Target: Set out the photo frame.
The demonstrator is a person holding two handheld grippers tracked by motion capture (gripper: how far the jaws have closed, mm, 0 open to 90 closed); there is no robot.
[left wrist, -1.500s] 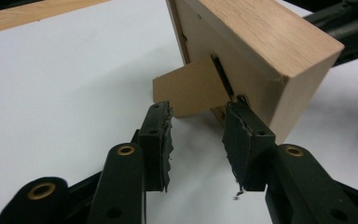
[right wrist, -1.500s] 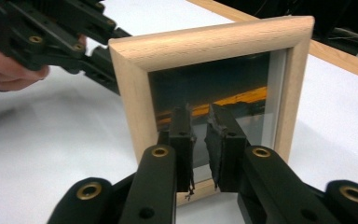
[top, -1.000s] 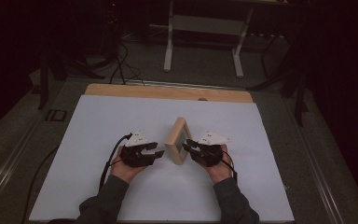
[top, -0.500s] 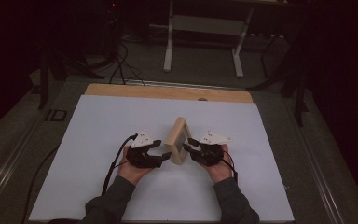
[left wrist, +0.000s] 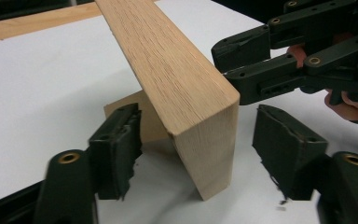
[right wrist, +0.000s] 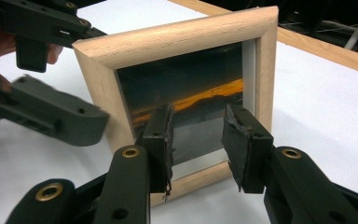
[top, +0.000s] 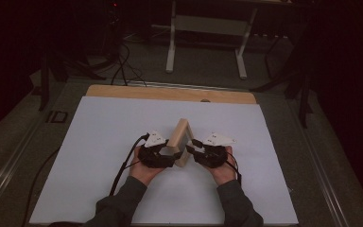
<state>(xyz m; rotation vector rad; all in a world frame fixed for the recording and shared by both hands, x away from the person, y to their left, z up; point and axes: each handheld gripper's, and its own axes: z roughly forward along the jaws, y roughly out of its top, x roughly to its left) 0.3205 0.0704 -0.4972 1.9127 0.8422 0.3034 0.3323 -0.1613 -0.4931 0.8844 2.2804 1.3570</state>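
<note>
Now the left gripper [top: 169, 152] sits at the near end of the wooden picture frame [top: 181, 138], its fingers apart on either side and not squeezing, having just opened. That frame stands upright near the middle of the white table [top: 99, 142], propped on its back stand. Over on the right, the right gripper [top: 190, 150] faces the picture's glass, its fingers also just opening with nothing between them, so the frame seems left to stand alone.

A wooden table [top: 170, 92] is covered by a white sheet [top: 99, 142]. At the frame's lower centre, a wooden picture frame [top: 181, 137] is stood on the sheet.
</note>
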